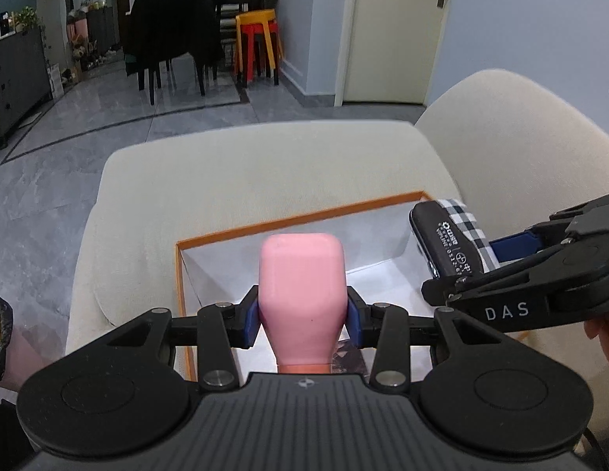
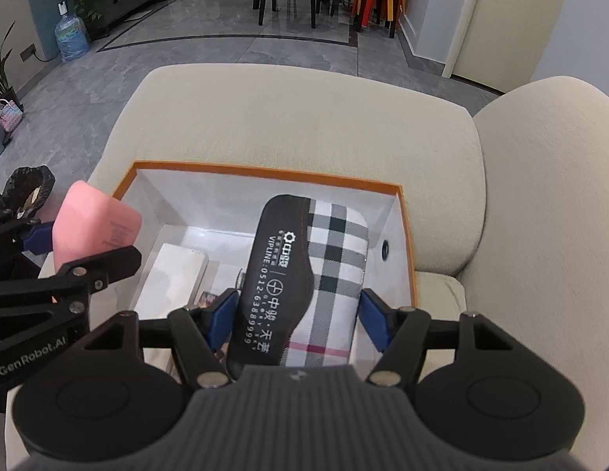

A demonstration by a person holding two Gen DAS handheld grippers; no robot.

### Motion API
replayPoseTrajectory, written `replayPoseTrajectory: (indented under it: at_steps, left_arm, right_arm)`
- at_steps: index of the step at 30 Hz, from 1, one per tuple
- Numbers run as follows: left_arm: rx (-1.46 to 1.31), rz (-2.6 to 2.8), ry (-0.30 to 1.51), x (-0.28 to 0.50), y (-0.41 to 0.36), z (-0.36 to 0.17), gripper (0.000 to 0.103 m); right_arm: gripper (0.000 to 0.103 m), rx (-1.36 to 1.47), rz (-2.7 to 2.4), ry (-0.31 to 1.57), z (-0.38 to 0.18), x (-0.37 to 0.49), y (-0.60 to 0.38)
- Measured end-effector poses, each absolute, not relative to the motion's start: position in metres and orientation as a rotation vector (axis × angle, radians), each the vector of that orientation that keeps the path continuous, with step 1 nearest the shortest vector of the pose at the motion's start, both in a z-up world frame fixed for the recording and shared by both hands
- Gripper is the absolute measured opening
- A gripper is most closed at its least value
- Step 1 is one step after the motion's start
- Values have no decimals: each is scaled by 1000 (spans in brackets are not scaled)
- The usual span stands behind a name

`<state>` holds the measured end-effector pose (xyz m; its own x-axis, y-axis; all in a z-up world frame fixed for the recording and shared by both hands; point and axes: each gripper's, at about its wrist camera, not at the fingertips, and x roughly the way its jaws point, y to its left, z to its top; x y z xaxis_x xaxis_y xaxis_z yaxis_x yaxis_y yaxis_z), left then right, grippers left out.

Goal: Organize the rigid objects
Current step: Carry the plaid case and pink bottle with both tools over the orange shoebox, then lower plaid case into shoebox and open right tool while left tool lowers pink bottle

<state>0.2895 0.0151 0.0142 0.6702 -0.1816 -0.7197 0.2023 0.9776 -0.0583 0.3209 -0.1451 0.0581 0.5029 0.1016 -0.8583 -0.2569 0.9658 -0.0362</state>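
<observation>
Inside box [image 2: 398, 204], right-view only: perhaps cards [image 2: 178, 271].

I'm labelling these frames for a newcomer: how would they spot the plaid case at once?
Find the cream sofa, then the orange-rimmed box on its seat. Above the box, the right tongs grip the plaid case. Its black flap with white lettering sets it apart from the plain pink bottle alongside.

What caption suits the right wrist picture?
Right gripper holding a plaid case above an orange-rimmed box.
</observation>
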Motion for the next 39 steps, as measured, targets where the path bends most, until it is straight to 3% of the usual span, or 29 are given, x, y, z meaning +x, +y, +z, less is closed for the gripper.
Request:
replayPoseTrajectory:
  at_steps: [21,39]
  left_arm:
    - [36,-177,984,323,12,-50,47]
    - [120,-164,1132,332,-7,-76,48]
  right_arm:
    - [66,-191,224,1180,-23,356,-125]
    - [66,-259,180,1315,-58,369,-125]
